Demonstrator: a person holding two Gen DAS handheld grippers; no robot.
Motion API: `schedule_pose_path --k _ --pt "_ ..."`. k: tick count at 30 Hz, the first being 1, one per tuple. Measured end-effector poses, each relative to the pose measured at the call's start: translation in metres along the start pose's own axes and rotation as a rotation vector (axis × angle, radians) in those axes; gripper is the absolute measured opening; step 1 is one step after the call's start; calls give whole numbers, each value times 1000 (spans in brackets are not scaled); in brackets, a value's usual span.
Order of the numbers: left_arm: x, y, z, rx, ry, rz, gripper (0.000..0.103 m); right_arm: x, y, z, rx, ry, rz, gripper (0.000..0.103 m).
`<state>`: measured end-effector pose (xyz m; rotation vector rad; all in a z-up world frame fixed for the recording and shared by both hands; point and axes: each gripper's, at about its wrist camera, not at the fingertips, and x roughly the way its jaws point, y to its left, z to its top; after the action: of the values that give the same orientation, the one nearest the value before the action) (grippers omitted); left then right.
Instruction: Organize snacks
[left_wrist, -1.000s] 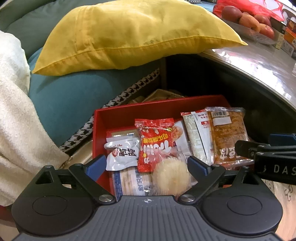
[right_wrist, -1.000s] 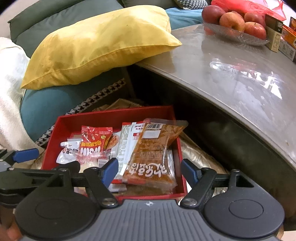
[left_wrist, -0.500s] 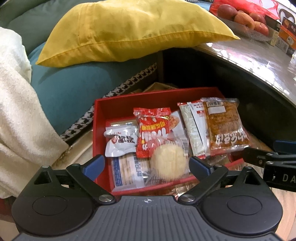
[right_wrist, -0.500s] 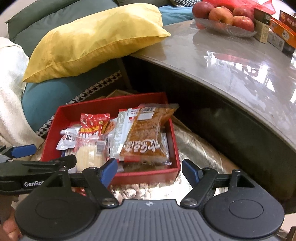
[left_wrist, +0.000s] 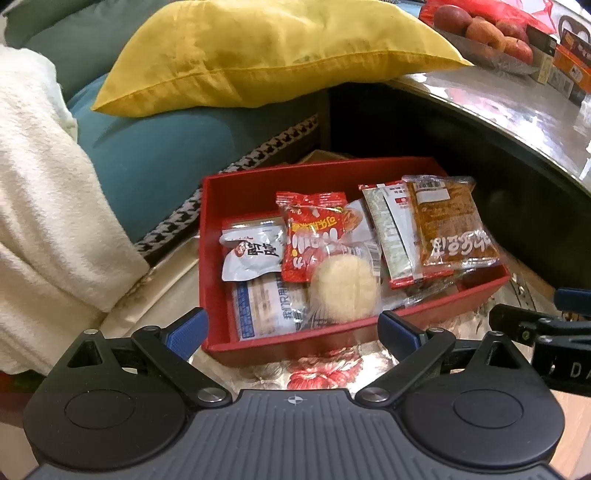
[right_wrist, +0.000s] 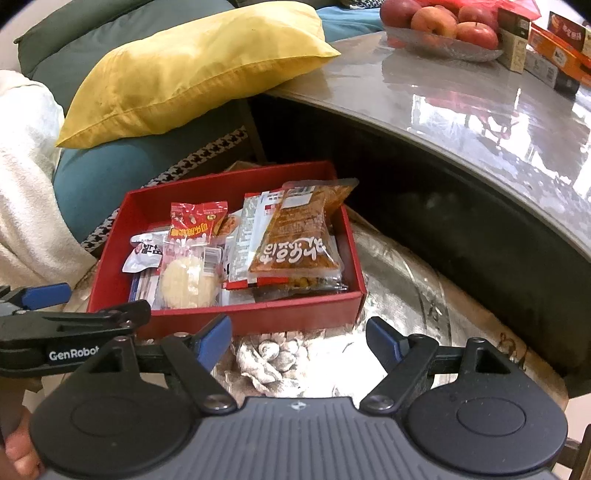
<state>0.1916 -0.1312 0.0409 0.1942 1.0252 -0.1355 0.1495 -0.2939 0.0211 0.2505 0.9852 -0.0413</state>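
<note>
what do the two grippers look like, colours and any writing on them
Both match: a dark grey ribbed body, two round black discs and black linkage arms ending in blue pads. On the left gripper the pads are ridged; its arm reads "GenRobot" in white in the right wrist view. The right gripper shows white letters "DA" on its side in the left wrist view. No cables or sleeves visible.

Both grippers have drawn back from the red box (right_wrist: 258, 317); the right gripper (right_wrist: 299, 336) has just been opening, seemingly empty.
</note>
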Motion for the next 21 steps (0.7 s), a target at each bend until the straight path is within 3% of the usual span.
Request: schedule_pose_path --k 21 --pt "-27 3 -37 -7 -28 -87 99 -27 5 -31 7 -15 14 77"
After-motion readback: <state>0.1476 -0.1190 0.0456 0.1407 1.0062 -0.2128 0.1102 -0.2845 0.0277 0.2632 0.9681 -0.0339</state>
